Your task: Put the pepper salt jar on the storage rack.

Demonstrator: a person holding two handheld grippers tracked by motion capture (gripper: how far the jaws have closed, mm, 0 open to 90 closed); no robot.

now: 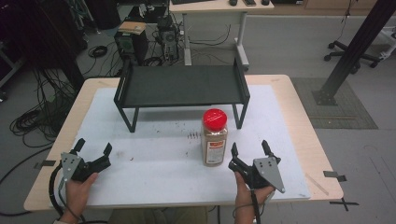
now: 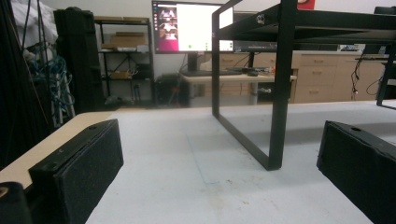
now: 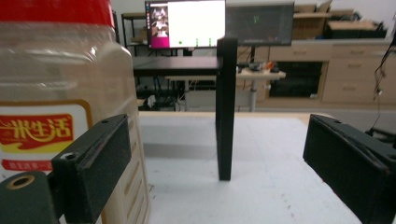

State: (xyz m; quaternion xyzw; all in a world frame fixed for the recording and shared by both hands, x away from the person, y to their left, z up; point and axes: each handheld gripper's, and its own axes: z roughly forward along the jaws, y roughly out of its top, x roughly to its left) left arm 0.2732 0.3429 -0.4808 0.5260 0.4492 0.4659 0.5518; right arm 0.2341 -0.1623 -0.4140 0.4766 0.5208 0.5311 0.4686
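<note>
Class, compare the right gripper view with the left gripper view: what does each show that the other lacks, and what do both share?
Right gripper view alone: the red-capped jar close beside the right gripper, outside its open jaws. Left gripper view alone: the bare wooden table edge and the left gripper, jaws open on nothing. Shared: the black rack, the white mat and a lit monitor.

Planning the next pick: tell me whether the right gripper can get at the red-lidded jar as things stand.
Probably yes. The right gripper sits just right of the jar with jaws open, and nothing lies between them; the black rack stands farther back.
</note>
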